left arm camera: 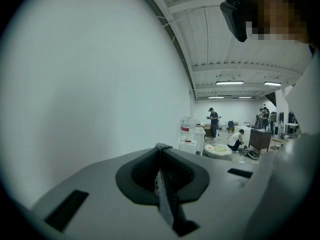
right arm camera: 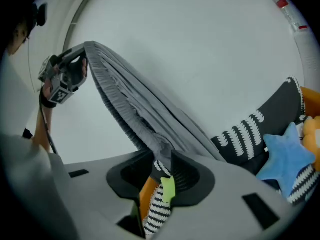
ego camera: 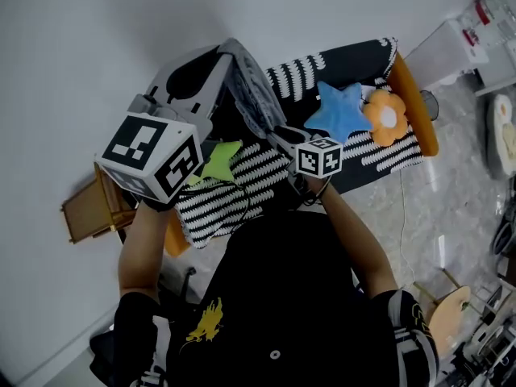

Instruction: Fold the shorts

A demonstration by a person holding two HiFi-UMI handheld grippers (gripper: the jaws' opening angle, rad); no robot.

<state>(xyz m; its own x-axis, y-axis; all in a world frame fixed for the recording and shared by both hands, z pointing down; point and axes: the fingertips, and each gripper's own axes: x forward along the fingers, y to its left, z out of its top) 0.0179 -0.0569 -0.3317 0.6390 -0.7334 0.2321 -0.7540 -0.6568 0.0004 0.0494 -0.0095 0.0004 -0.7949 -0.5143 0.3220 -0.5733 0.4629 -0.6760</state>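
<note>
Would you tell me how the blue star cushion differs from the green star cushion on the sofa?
The blue star cushion lies in full view beside the orange flower cushion; the green star cushion lies toward the sofa's other end, partly hidden behind a marker cube. The blue one looks larger than the green one. Both are star-shaped and rest on the striped sofa.

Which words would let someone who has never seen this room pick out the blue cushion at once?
Find the sofa with the black-and-white striped cover. Near its orange arm the blue star cushion lies beside the orange flower cushion. It is the only blue star; the green star cushion lies farther along the seat.
</note>
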